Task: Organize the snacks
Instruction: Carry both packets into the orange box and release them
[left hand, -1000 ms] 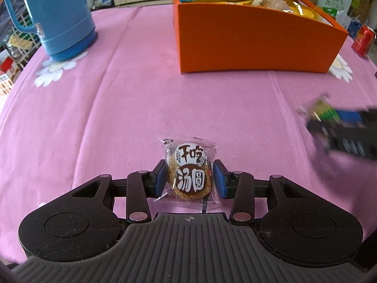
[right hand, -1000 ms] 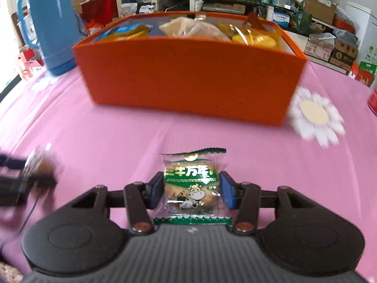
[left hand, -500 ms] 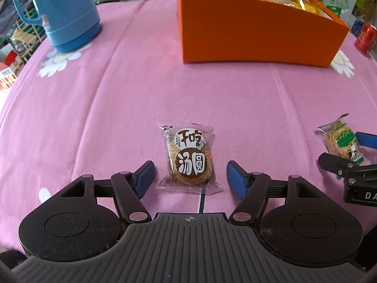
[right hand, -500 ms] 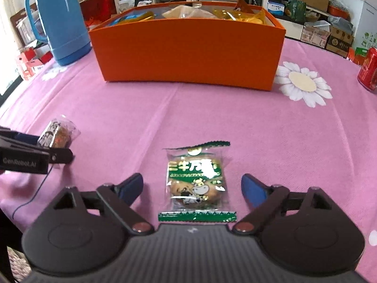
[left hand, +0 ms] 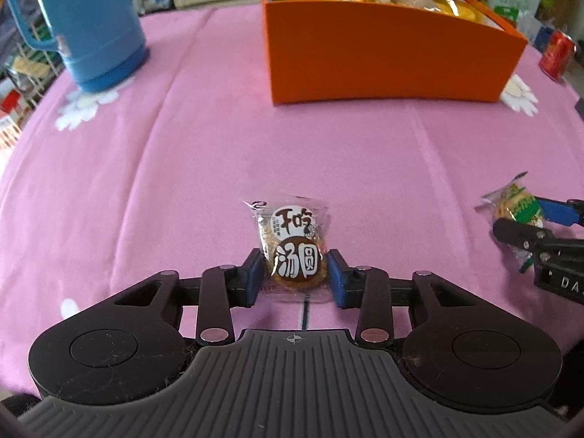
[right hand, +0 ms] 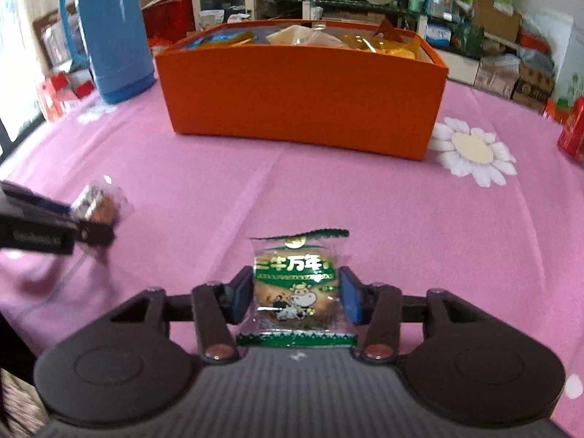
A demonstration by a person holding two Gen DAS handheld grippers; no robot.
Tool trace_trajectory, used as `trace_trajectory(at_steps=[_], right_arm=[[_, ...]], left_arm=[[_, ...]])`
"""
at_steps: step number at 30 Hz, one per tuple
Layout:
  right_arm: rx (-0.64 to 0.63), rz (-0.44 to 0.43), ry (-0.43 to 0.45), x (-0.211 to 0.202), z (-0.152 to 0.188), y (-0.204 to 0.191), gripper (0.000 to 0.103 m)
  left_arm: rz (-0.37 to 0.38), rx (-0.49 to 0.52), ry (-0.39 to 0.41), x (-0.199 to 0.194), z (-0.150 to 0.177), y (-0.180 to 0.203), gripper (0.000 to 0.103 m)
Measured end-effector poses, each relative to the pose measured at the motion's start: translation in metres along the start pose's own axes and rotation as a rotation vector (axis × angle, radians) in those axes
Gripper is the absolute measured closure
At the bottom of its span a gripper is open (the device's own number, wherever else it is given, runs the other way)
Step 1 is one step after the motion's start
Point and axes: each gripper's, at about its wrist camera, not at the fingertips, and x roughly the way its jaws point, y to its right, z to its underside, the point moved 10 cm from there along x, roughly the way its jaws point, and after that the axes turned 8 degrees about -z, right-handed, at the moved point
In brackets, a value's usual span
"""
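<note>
A: Pinching the brown snack packet (left hand: 294, 252) low over the pink counter (left hand: 182, 168), the left claw (left hand: 295, 278) has just closed on it.

B: Right claw (right hand: 296, 294) has just closed on the green packet (right hand: 297, 288). Both look light, crinkly and crushable, so grip the sides gently.

Both cameras sit low over the desk (left hand: 153, 168), each looking forward and steeply down along its own jaws toward the orange box (left hand: 383, 62). The left view stands nearer the box's left end, the right view (right hand: 303, 109) faces its long side squarely. Both share the box, the blue flask (left hand: 91, 25) left of it (right hand: 113, 33), and the pink stretch before it.
</note>
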Motion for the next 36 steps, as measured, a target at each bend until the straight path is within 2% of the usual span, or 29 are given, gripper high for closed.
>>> trace_trajectory(at_steps=[3,6,10,15,19,22,25,28,29,32,35,36], right_arm=[[0.078,-0.037,0.043,-0.017,-0.012,0.004,0.054],[0.105,-0.052,0.101,-0.037,-0.029,0.006,0.054],[0.14,-0.091,0.186,-0.058,-0.062,0.007,0.054],[0.105,-0.106,0.295,-0.061,-0.135,0.016,0.053],[0.056,-0.074,0.34,-0.032,-0.201,0.034,0.053],[0.031,-0.042,0.319,0.008,-0.238,0.051,0.053],[0.032,-0.04,0.256,0.054,-0.254,0.067,0.053],[0.034,-0.047,0.173,0.09,-0.247,0.074,0.052],[0.039,-0.053,0.152,0.098,-0.243,0.076,0.05],[0.051,-0.067,0.169,0.106,-0.236,0.079,0.047],[0.053,-0.065,0.168,0.107,-0.235,0.078,0.045],[0.051,-0.061,0.167,0.107,-0.235,0.077,0.039]], left_arm=[[0.061,-0.049,-0.003,-0.012,-0.002,-0.002,0.098],[0.094,-0.082,0.018,-0.028,-0.009,-0.005,0.098],[0.121,-0.099,0.07,-0.049,-0.035,-0.008,0.098],[0.153,-0.113,0.165,-0.063,-0.112,-0.011,0.098],[0.145,-0.118,0.235,-0.052,-0.189,-0.007,0.098],[0.144,-0.127,0.26,-0.028,-0.234,0.001,0.098],[0.12,-0.106,0.246,0.009,-0.262,0.013,0.098],[0.095,-0.077,0.192,0.051,-0.265,0.024,0.097],[0.092,-0.07,0.2,0.059,-0.263,0.027,0.095],[0.036,0.009,0.269,0.062,-0.258,0.035,0.092],[0.027,0.02,0.276,0.065,-0.257,0.036,0.088],[0.032,0.016,0.27,0.064,-0.258,0.034,0.083]])
